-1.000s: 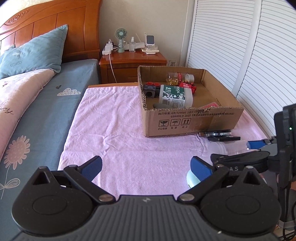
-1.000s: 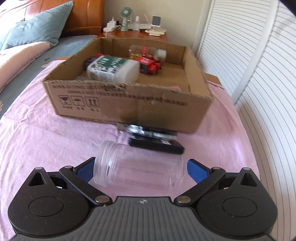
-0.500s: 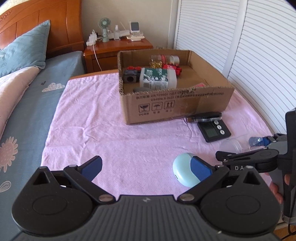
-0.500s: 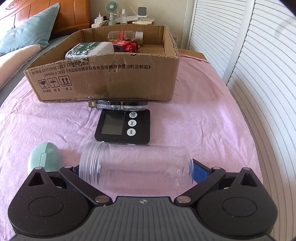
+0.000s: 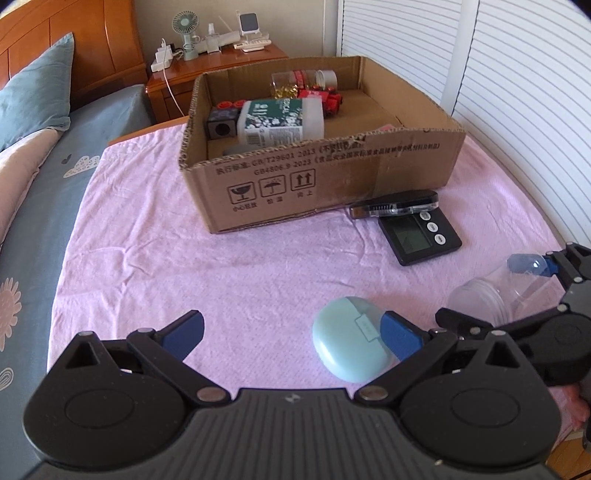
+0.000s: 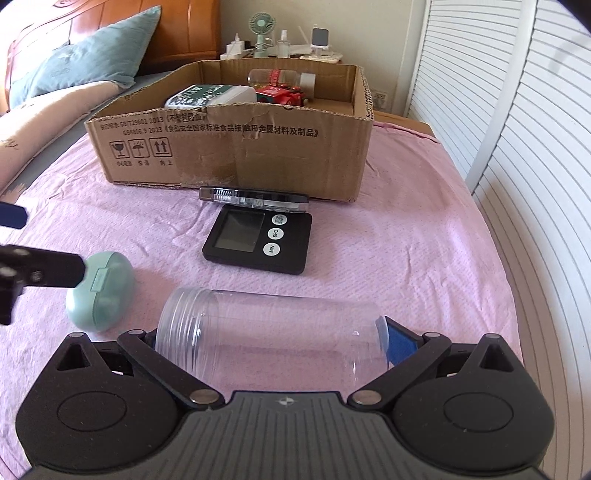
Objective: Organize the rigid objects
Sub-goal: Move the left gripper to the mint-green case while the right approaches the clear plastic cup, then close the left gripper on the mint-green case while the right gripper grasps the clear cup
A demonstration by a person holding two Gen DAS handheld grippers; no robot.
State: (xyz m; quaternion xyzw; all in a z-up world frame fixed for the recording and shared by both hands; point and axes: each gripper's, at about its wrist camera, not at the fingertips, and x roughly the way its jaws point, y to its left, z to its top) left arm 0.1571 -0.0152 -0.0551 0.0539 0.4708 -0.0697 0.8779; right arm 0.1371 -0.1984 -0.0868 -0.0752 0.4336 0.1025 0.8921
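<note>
Both grippers low over pink cloth [image 5: 229, 266], box behind.
Left wrist: left gripper [image 5: 293, 334] spread wide, holding nothing; mint case [image 5: 347, 338] touches its right pad.
Right wrist: right gripper [image 6: 273, 345] brackets clear jar [image 6: 273, 332] lying sideways; grip unclear. Timer [image 6: 258, 243] beyond it, near cardboard box [image 6: 236, 147].

A bed [image 5: 40, 206] with a grey-blue sheet occupies the 9 o'clock side; a teal pillow [image 5: 35, 88] rests against the wooden headboard [image 5: 70, 40] at 11 o'clock. A wooden nightstand [image 5: 218, 70] stands at 12 o'clock against a beige wall [image 5: 295, 18]. White louvred doors [image 5: 524, 85] fill 1 to 3 o'clock. Daylight falls across the room.
</note>
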